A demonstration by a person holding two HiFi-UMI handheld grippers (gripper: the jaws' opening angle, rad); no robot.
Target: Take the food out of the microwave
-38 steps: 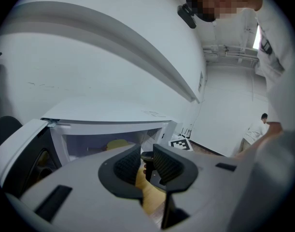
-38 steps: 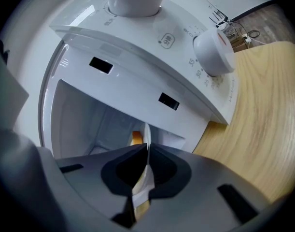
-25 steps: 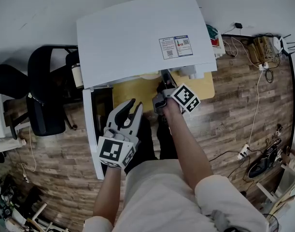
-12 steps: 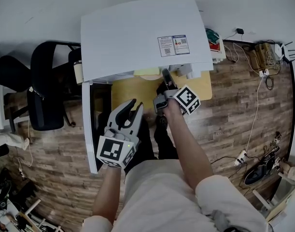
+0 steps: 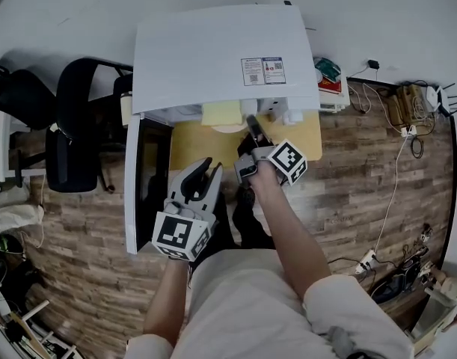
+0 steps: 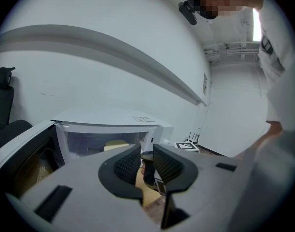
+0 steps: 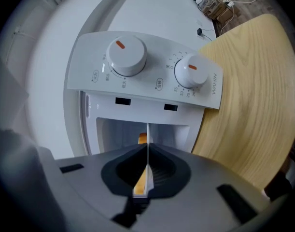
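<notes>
Food (image 5: 222,113) on plate (image 7: 147,138) at microwave (image 5: 213,58) mouth. Right gripper (image 5: 250,121) clamped on plate rim; left gripper (image 5: 206,166) slightly parted, empty.

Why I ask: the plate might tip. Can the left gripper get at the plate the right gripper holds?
Probably yes: the door stands open, the left gripper is open and empty, and the plate looks unblocked on its left.

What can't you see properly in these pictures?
- Head view: most of the food, hidden under the top of the microwave.
- Right gripper view: most of the plate, covered by the right tongs shut on its rim.
- Right gripper view: print around the dials, too small.
- Head view: sticker print, too small.
</notes>
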